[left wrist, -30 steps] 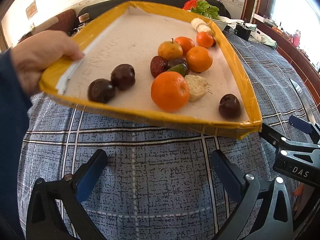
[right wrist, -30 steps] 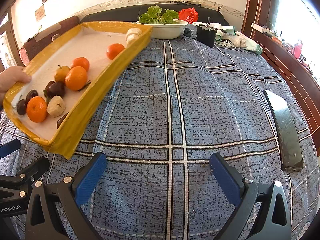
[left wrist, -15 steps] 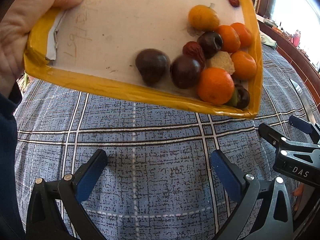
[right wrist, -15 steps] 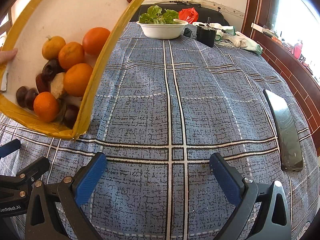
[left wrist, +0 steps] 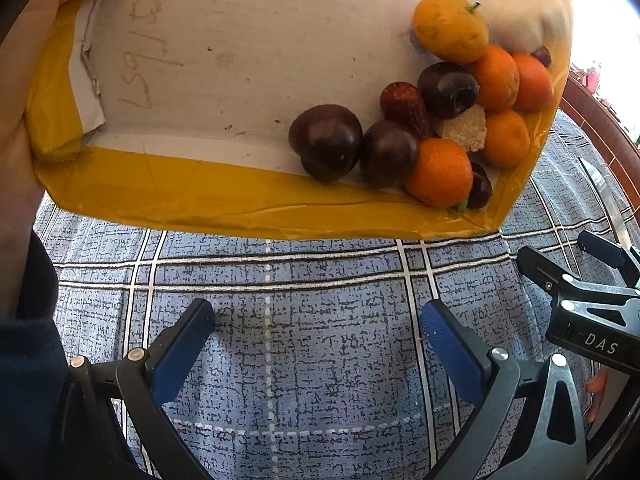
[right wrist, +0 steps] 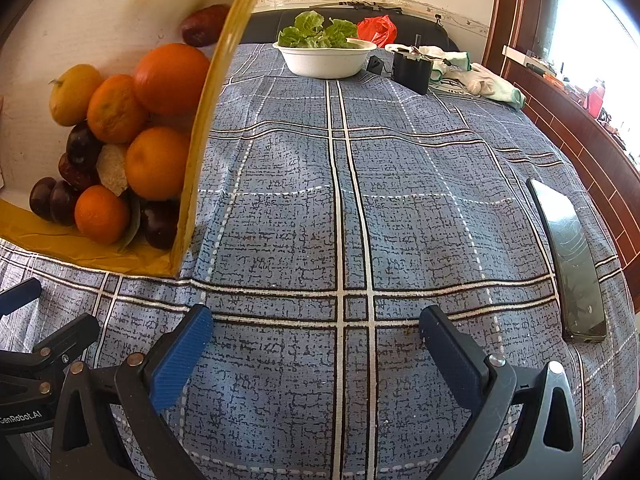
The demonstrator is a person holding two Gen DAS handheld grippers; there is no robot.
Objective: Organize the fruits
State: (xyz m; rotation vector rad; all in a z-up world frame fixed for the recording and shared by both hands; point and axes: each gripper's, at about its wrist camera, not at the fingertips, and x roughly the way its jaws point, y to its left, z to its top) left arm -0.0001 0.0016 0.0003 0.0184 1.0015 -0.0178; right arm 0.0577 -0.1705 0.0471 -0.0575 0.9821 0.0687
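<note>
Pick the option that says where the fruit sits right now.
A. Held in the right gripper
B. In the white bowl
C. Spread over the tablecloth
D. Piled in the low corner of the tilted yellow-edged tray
D: the fruit is heaped against the lowest corner of the tilted tray, which a hand holds above the tablecloth.

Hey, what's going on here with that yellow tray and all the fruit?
A bare hand is tipping a yellow-edged cardboard tray above the blue plaid tablecloth. The fruit, oranges and dark plums among it, is piled in the tray's low corner and none has spilled out. The left gripper and right gripper are both open and empty, low over the cloth. A bowl of lettuce sits at the far end.
</note>
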